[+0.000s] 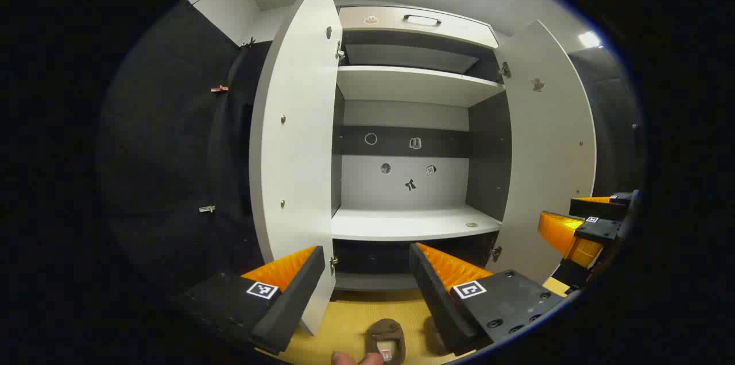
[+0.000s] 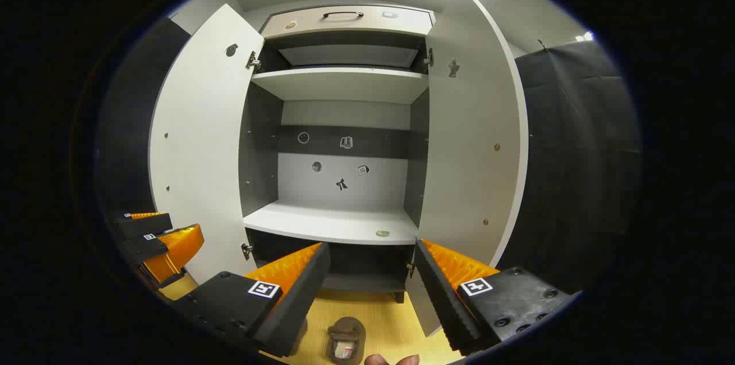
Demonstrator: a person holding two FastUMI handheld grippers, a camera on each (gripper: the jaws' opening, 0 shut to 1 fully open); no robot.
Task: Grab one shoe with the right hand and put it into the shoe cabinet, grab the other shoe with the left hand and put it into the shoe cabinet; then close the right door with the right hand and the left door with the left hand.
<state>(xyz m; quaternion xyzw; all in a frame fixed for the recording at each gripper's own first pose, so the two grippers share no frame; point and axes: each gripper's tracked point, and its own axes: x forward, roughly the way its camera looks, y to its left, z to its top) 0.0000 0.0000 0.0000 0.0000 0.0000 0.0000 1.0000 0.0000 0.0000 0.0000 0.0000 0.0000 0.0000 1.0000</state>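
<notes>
Facing: shoe cabinet (image 1: 413,221), seen head-on in both gripper views
Left door (image 1: 296,141): swung open
Right door (image 2: 471,141): swung open
Shelves: bare, stickers on the back panel
Shoe (image 1: 386,341): brown, on the yellow floor (image 1: 350,319) before the cabinet, below the fingers
Left gripper (image 1: 367,279): jaws spread wide, holding nothing
Right gripper (image 2: 373,273): jaws spread wide, holding nothing
</notes>
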